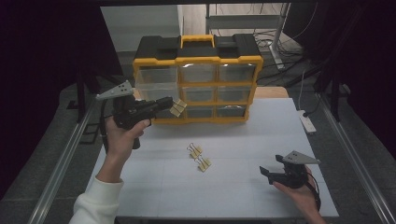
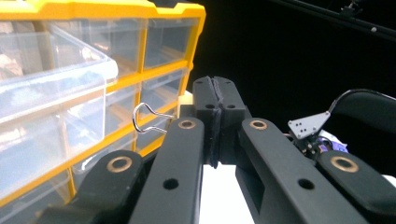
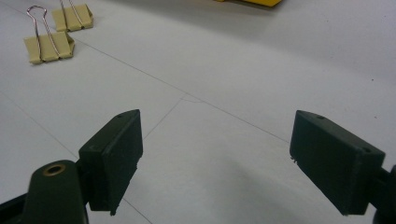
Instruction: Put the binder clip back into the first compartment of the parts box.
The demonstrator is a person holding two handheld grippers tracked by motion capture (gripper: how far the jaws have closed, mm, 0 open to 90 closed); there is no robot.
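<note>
A beige binder clip [image 1: 178, 108] is clamped at the tip of the left gripper [image 1: 167, 102], held up in the air just in front of the yellow-and-black drawer organizer [image 1: 197, 84] at the far side of the bench [image 1: 243, 140]. In the left gripper view the jaws are pressed tight together, with the clip's wire handle [image 2: 148, 116] sticking out to one side and a sliver of its pale body showing behind the pads. The clip hangs close to the organizer's left column of clear drawers, where the top left drawer [image 1: 156, 80] is pulled out toward the person.

Two more binder clips [image 1: 199, 157] lie on the white bench, near the middle, just beside each other and well apart from the held one. The right gripper view shows them at its upper left, handles pointing away.

The right gripper [image 1: 267, 173] rests low at the near right of the bench in the person's hand, its jaws spread wide with nothing between them, pointing left toward the loose clips. A white power strip [image 1: 307, 122] lies at the bench's right edge.
</note>
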